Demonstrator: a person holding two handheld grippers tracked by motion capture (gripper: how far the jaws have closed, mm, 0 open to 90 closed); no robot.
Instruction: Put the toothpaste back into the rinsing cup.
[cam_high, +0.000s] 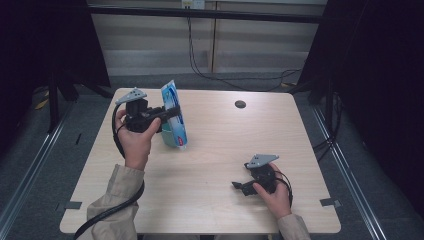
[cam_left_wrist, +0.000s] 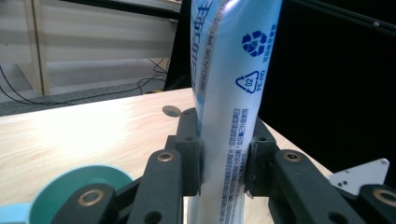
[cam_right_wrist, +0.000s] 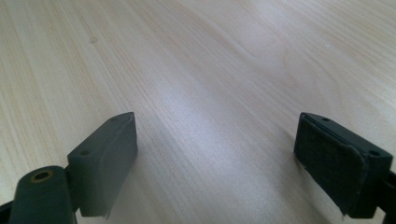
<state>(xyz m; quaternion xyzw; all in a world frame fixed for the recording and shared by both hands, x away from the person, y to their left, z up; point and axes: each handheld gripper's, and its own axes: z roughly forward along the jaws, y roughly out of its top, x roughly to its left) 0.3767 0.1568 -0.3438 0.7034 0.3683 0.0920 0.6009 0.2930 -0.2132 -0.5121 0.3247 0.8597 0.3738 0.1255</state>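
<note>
While left gripper (cam_high: 167, 116) clamps blue refill pouch (cam_high: 174, 114) lifted at table's (cam_high: 210, 165) 10 o'clock, right gripper (cam_high: 239, 186) idles agape at 4 o'clock; placement remains.

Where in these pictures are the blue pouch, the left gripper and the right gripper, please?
blue pouch (cam_high: 172, 111): high view, on its printed side.
left gripper (cam_left_wrist: 223, 163): left gripper view, midway between the fingertips clamping the pouch.
right gripper (cam_right_wrist: 217, 158): right gripper view, midway between its open fingertips.
</note>
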